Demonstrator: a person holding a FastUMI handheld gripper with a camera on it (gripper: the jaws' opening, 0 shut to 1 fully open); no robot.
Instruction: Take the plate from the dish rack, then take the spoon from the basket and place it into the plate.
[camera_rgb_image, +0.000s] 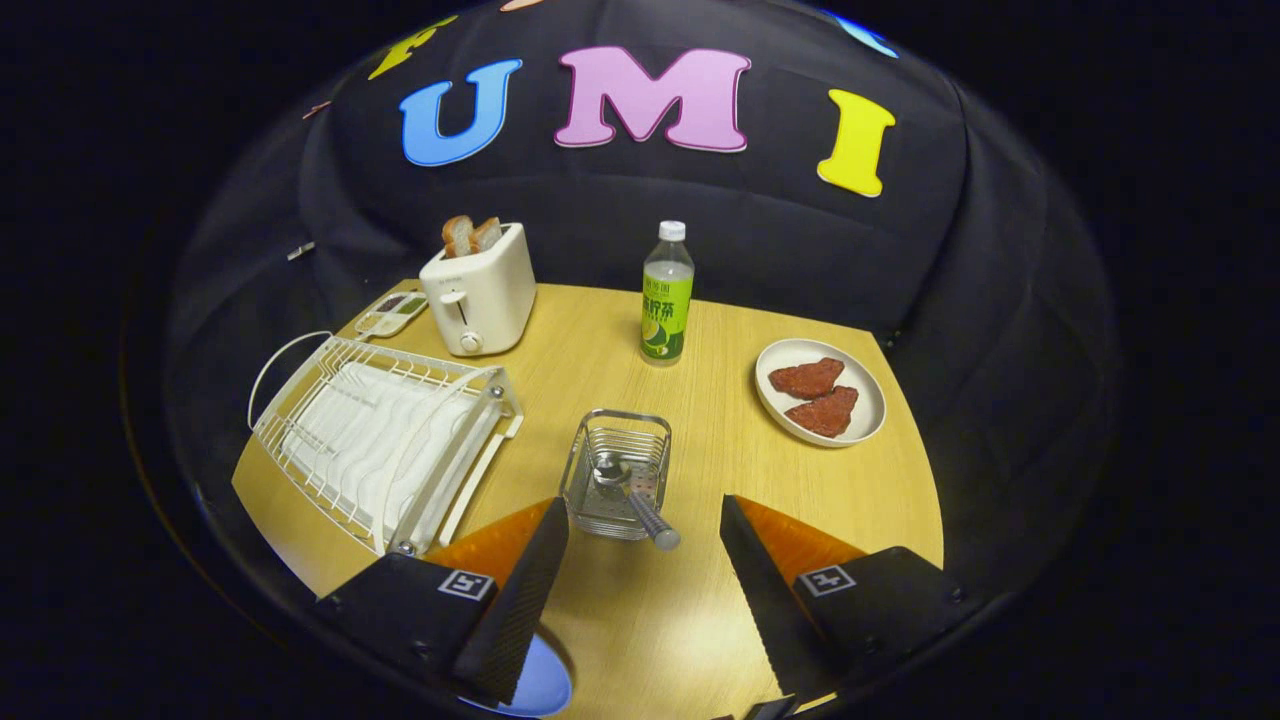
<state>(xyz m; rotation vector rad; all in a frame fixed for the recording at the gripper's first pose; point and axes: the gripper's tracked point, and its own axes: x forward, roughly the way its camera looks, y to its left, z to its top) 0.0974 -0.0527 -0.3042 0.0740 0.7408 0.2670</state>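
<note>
Round wooden table (600, 620) against the black cloth booth wall. White wire dish rack (385, 440) lying along the table edge, beyond the one finger that shows beside it, rack end nearly touching that finger. Cream toaster (480, 290) beyond the rack with two bread slices (472, 235) sticking up out of its slots; small divided tray (392, 313) just beside the toaster. Off-white plate (822, 391) on the far side of the table, well apart from the rack, carrying two reddish meat pieces (815, 395). Green-labelled bottle (667, 292) with white cap, upright, between toaster and plate. Metal wire basket (617, 473) just ahead of the fingers, roughly centred on the gap. Spoon (632, 495) in the basket, bowl down inside, handle leaning out over the near rim toward the fingers. Gripper (645, 525) spread wide, fingers apart, holding nothing, not touching basket or spoon. Blue thing (540, 685) under the near finger, partly hidden, cannot tell what.
</note>
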